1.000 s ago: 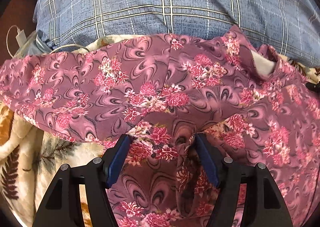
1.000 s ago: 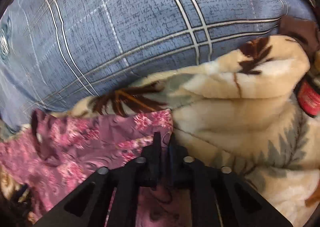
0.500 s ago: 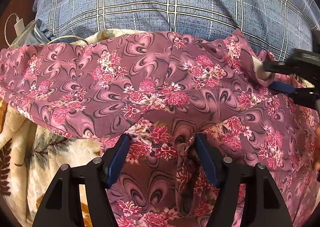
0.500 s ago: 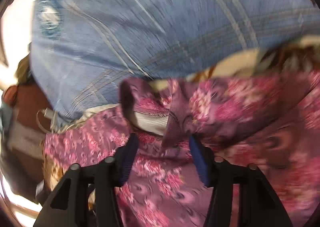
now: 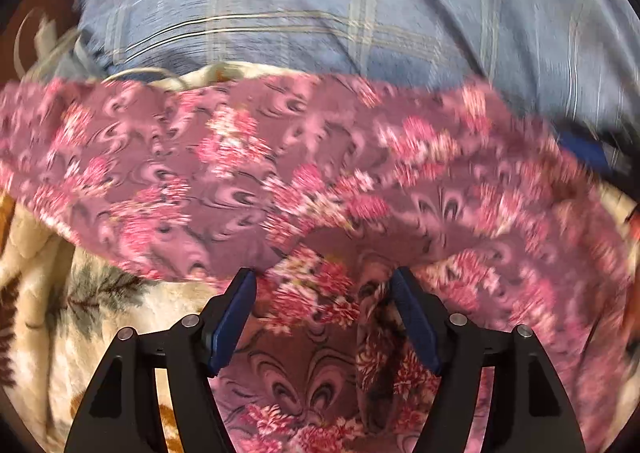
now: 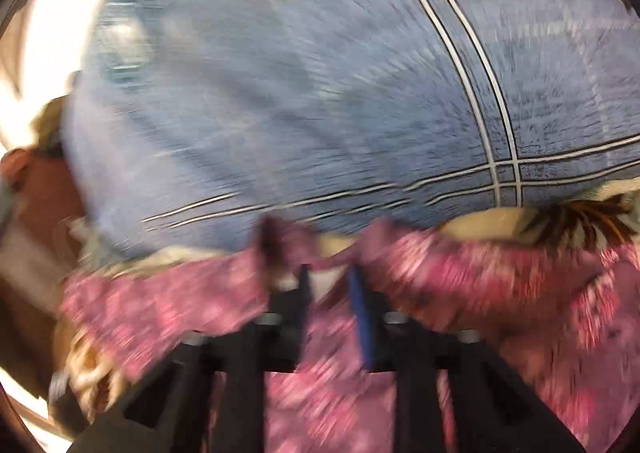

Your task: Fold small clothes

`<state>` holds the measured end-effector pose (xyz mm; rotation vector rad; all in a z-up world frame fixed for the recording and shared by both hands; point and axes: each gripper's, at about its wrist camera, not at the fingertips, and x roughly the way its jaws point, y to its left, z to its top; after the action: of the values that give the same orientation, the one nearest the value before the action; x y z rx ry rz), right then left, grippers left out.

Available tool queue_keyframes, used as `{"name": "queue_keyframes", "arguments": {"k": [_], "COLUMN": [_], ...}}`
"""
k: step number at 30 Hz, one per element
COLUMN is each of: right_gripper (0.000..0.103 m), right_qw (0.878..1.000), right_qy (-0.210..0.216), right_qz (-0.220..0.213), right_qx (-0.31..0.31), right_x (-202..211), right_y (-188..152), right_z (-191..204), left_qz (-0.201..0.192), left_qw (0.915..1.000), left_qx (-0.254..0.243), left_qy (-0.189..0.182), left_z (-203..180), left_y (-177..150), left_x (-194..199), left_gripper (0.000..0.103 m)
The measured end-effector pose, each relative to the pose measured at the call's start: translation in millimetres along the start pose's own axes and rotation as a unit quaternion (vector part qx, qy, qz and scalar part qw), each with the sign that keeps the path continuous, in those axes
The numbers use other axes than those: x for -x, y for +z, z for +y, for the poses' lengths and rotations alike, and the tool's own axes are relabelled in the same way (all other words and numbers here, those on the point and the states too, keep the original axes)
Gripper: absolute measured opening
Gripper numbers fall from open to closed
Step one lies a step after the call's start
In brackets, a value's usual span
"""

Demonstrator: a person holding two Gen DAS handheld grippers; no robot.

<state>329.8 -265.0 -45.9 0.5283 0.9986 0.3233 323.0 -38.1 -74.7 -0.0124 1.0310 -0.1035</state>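
- The left gripper (image 5: 324, 285), black with blue-padded fingers (image 5: 234, 313), stands wide apart astride a bunched ridge of the mauve floral-print cotton garment (image 5: 280, 173), its pads beside the cloth, not pinching it — a stance that reads as bracing the near edge or waiting to bite.
- The right gripper (image 6: 330, 285) is drawn narrow at the garment's far hem; pale inner fabric shows between its fingers, yet motion blur leaves it impossible to tell whether they have closed on the cloth.
- In the left wrist view, that gripper's blue pad (image 5: 582, 151) appears at the garment's right-hand corner, suggesting this corner is being taken up for a fold toward the middle.
- The garment lies spread wide, crumpled near the centre, across a cream plush blanket with brown and grey leaf motifs (image 5: 80, 313), a soft bed that gives little resistance, so loose cloth may drag.
- Behind rises a blue plaid pillow with pale crossing stripes (image 6: 320, 113), bounding the work area.
- A white cable (image 5: 136, 73) curls at the blanket's far left edge.
- Judged from the spread cloth, folding is at an early stage.
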Motion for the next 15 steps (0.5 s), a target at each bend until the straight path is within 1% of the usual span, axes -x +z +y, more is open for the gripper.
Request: {"name": "queue_keyframes", "arguments": {"k": [3, 4, 5, 6, 7, 8, 9, 10, 11, 12, 13, 15], "right_gripper": [0.041, 0.041, 0.042, 0.041, 0.042, 0.044, 0.044, 0.044, 0.044, 0.044, 0.047, 0.054], "right_qw": [0.999, 0.997, 0.996, 0.995, 0.992, 0.99, 0.989, 0.99, 0.99, 0.99, 0.989, 0.986], "right_qy": [0.041, 0.057, 0.067, 0.065, 0.036, 0.016, 0.004, 0.007, 0.019, 0.031, 0.037, 0.037], "right_qz": [0.023, 0.038, 0.052, 0.074, 0.113, 0.13, 0.127, 0.111, 0.107, 0.104, 0.103, 0.107], "right_qx": [0.022, 0.019, 0.016, 0.018, 0.036, 0.053, 0.07, 0.086, 0.089, 0.092, 0.101, 0.126], "right_x": [25, 27, 30, 24, 16, 10, 9, 13, 11, 11, 4, -1], "right_y": [-43, -66, -80, -95, -112, -120, -125, -124, -122, -118, -115, -109], "right_z": [18, 24, 22, 26, 28, 34, 40, 49, 59, 66, 81, 93], "left_qz": [-0.01, -0.005, 0.002, 0.008, 0.015, 0.025, 0.033, 0.042, 0.048, 0.051, 0.044, 0.024], "left_qw": [0.9993, 0.999, 0.9985, 0.9978, 0.9973, 0.9968, 0.9962, 0.9953, 0.9947, 0.9946, 0.9948, 0.9954], "left_qx": [0.036, 0.045, 0.054, 0.066, 0.072, 0.075, 0.075, 0.075, 0.073, 0.071, 0.072, 0.086], "left_qy": [0.0, 0.003, 0.005, 0.001, -0.003, -0.013, -0.029, -0.046, -0.053, -0.056, -0.056, -0.036], "left_z": [21, 27, 32, 39, 41, 44, 46, 49, 50, 51, 55, 66], "left_y": [6, 7, 8, 7, 7, 8, 8, 10, 10, 11, 12, 16], "left_x": [9, 9, 7, 6, 5, 3, 3, 2, 3, 5, 8, 15], "left_gripper": [0.07, 0.07, 0.069, 0.069, 0.069, 0.069, 0.069, 0.07, 0.07, 0.07, 0.07, 0.07]}}
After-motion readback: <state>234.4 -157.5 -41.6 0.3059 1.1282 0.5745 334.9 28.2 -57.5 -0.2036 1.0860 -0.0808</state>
